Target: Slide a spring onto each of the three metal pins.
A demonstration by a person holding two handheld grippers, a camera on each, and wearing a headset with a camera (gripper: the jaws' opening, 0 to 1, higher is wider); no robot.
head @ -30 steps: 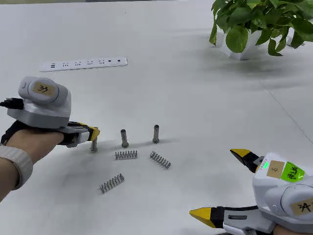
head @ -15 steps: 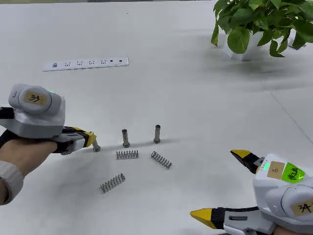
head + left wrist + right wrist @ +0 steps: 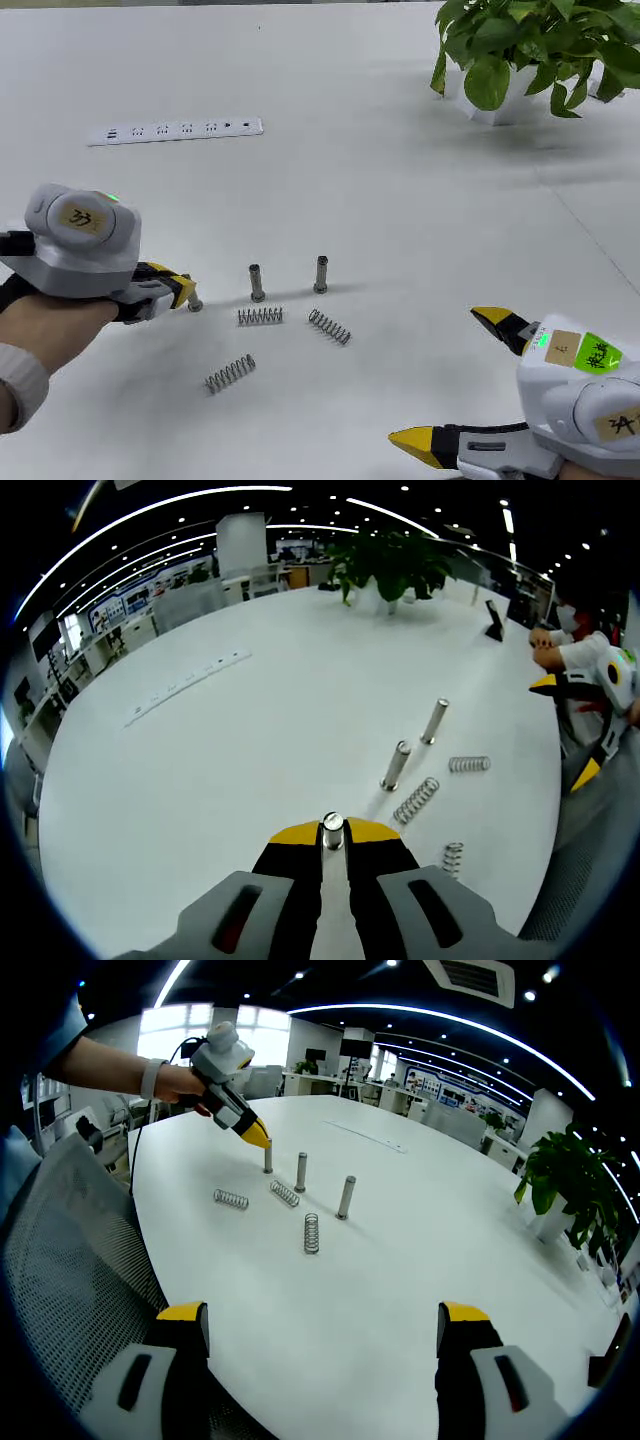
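We have the left gripper (image 3: 180, 291) settled lower at mid-left, pinching the leftmost pin (image 3: 332, 830); right gripper (image 3: 437, 373) spread at lower right, springs (image 3: 260, 316) still loose at centre, none threaded.

place: open-plan office | evidence: ceiling strip lights (image 3: 420, 1008), distant desk rows (image 3: 320, 1085), potted plant (image 3: 530, 45), power strip (image 3: 175, 130)

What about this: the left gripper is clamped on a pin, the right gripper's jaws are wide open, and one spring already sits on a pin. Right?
No spring is mounted yet: the head view shows the left spring, middle spring and right spring lying loose on the table. The rest holds: left gripper clamped on a pin, right gripper wide open.
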